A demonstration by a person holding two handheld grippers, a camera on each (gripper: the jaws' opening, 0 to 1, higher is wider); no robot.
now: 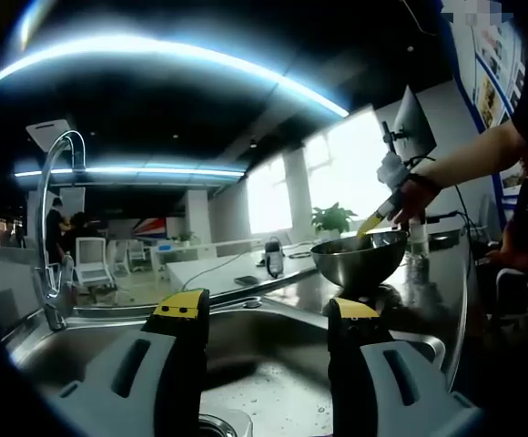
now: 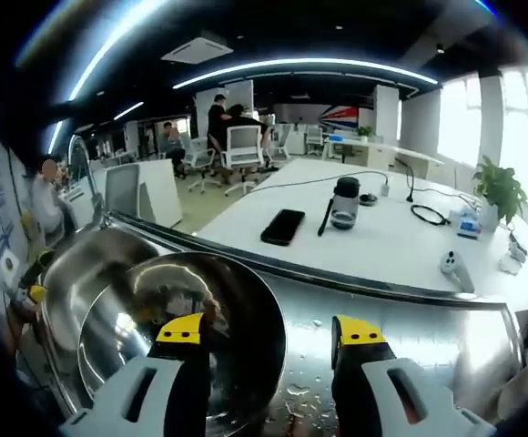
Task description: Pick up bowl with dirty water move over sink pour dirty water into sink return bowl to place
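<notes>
Open sink basin [image 1: 273, 382], faucet [image 1: 53, 228] at far side, bowl [image 1: 360, 259] on counter

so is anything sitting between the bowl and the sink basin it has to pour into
Nothing visible. The bowl stands on the wet steel counter right at the sink edge, the right gripper at its rim. The faucet is off at the far side of the basin.

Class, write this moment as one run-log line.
left gripper open over sink | right gripper open, straddling bowl rim | bowl on counter

Dim office (bright windows [image 1: 269, 196])
</notes>
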